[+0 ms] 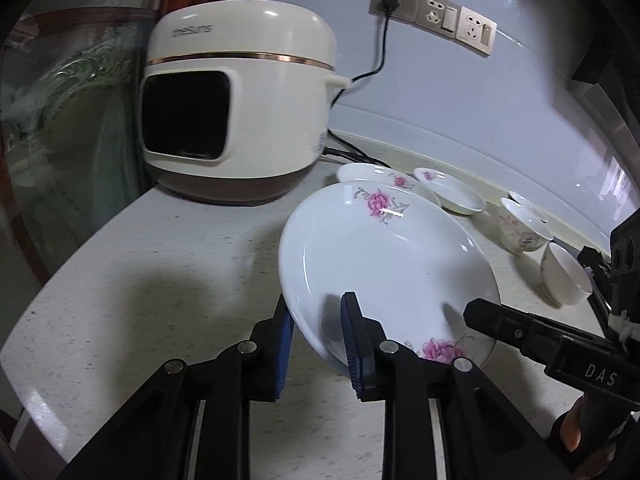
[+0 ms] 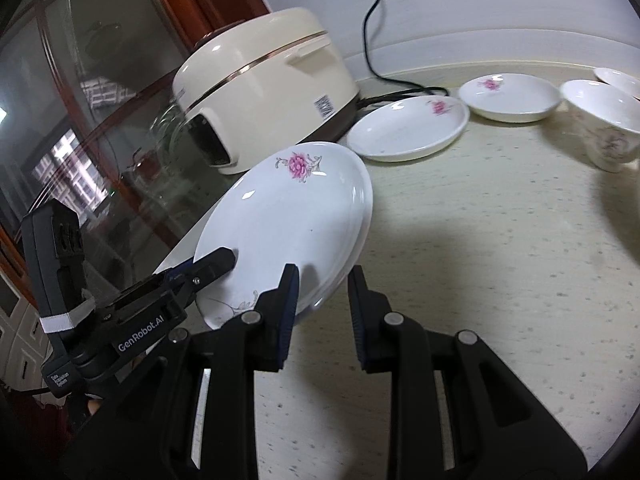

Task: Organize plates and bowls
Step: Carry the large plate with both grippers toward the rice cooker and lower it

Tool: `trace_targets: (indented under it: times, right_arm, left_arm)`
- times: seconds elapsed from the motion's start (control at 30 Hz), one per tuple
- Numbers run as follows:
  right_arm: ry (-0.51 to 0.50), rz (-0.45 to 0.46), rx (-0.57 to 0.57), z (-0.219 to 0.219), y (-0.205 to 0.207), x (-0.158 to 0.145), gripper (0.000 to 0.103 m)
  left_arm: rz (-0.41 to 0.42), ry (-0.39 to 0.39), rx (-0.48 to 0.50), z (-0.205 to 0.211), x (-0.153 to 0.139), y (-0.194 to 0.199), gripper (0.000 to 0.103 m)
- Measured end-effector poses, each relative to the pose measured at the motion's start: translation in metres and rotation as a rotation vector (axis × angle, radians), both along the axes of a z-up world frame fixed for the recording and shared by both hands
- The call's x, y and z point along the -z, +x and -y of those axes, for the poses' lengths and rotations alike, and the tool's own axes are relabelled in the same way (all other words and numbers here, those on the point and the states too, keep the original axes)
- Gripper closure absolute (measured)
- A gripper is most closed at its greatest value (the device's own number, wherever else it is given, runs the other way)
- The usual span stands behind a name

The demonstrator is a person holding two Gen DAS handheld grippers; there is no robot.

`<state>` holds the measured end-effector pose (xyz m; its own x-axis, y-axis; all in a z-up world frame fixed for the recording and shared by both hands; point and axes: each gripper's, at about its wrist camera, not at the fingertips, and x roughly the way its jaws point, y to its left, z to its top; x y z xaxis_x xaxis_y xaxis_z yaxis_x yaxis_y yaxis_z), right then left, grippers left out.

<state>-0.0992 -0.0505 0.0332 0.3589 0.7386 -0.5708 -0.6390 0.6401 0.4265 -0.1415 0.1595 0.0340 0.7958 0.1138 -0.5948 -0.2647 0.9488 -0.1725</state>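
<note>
A large white plate with pink flowers point(image 1: 384, 256) is held tilted above the counter; it also shows in the right wrist view point(image 2: 288, 224). My left gripper point(image 1: 316, 320) is shut on its near rim, one blue pad under and one on top. My right gripper point(image 2: 322, 292) straddles the plate's opposite rim with a wide gap between its pads, so it looks open. Two smaller flowered plates point(image 2: 404, 130) point(image 2: 508, 100) lie on the counter behind. White bowls point(image 2: 604, 124) point(image 1: 564, 276) stand to the right.
A cream rice cooker point(image 1: 236, 108) stands at the back left, its black cord point(image 1: 380, 52) plugged into a wall socket. A glass cabinet door point(image 2: 80, 120) with a wooden frame lies left of the counter. Speckled countertop point(image 2: 500, 240) spreads to the right.
</note>
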Motion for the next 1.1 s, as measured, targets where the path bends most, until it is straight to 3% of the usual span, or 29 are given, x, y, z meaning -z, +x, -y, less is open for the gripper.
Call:
trace_targets:
  times: [0.53, 1.1]
  right_arm:
    - [-0.035, -0.024, -0.081, -0.046, -0.003, 0.006, 0.074]
    - [-0.049, -0.038, -0.11, -0.067, -0.005, 0.008, 0.074]
  left_arm:
    - [-0.036, -0.034, -0.07, -0.041, 0.011, -0.011, 0.077]
    - [-0.056, -0.06, -0.115, -0.061, 0.014, -0.008, 0.075]
